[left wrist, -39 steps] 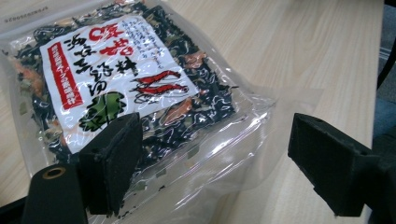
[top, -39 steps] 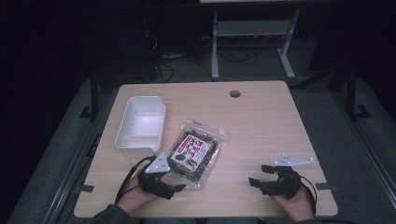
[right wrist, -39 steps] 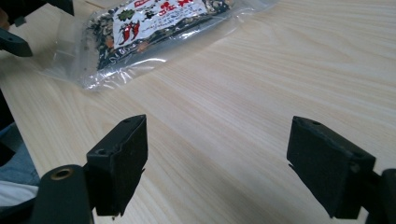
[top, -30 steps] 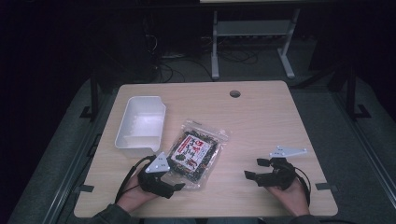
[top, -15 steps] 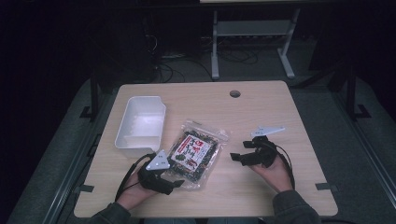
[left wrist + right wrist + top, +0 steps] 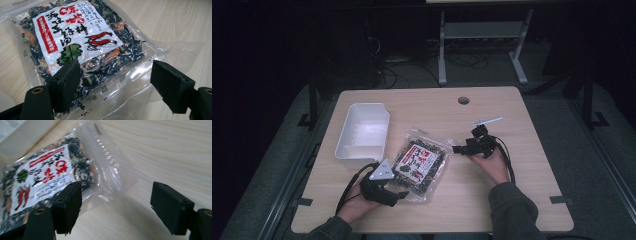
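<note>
- High view: the clear food packet [image 6: 420, 165] with the red-and-white label lies flat near the middle of the wooden table [image 6: 522, 200], just right of the white tray [image 6: 362, 132].
- High view: your left gripper [image 6: 398, 195] sits at the packet's near left corner, its grey three-cornered plate on top and your hand behind it at the table's front edge. Your right gripper [image 6: 457, 149] points left at the packet's far right corner, close to its edge; from here you cannot tell whether it touches.
- Left gripper view: your jaws stand apart, having just closed a little. The packet [image 6: 82, 50] lies between and beyond them; the left pad [image 6: 65, 86] sits over the dark contents near the label, the right pad [image 6: 172, 86] over the clear sealed margin. Neither pad presses the plastic together.
- Right gripper view: your jaws stand wide too, and they have likewise just narrowed slightly. The packet [image 6: 47, 180] lies at the left with its empty clear zip end [image 6: 110, 167] stretching toward the gap; the left pad [image 6: 67, 206] overlaps the packet's edge, the right pad [image 6: 171, 206] hangs over bare wood. Nothing is clamped.
</note>
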`<state>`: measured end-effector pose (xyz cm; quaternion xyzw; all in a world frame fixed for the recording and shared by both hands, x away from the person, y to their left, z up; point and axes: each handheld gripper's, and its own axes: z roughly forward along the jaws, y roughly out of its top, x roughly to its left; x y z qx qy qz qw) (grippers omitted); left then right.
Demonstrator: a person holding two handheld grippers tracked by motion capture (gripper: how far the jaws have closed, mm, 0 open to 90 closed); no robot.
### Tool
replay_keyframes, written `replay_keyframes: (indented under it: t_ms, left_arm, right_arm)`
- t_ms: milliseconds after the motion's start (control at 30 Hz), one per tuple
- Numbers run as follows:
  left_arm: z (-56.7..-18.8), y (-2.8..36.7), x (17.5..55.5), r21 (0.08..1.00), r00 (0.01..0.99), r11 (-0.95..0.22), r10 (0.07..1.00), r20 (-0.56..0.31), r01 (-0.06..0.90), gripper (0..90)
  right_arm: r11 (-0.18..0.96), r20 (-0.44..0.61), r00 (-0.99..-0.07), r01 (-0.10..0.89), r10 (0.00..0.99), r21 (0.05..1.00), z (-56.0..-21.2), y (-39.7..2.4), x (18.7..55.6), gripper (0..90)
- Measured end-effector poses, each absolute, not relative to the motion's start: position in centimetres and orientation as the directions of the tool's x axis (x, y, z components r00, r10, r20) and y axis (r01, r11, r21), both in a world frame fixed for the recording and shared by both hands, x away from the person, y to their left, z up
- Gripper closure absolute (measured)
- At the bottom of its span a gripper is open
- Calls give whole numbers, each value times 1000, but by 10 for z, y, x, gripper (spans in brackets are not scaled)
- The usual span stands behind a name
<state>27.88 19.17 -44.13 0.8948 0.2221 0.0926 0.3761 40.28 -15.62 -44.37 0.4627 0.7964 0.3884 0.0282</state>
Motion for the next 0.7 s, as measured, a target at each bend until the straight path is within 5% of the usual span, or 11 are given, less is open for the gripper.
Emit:
replay_keyframes:
  t_ms: [233, 700]
  left_arm:
    - [-443, 192, 281, 711, 885, -620, 466, -7, 332, 234]
    - [-443, 194, 284, 717, 882, -606, 471, -26, 345, 234]
  right_arm:
    - [245, 358, -528, 763, 770, 598, -460, -147, 421, 361]
    - [224, 400, -557, 744, 728, 629, -465, -148, 424, 847]
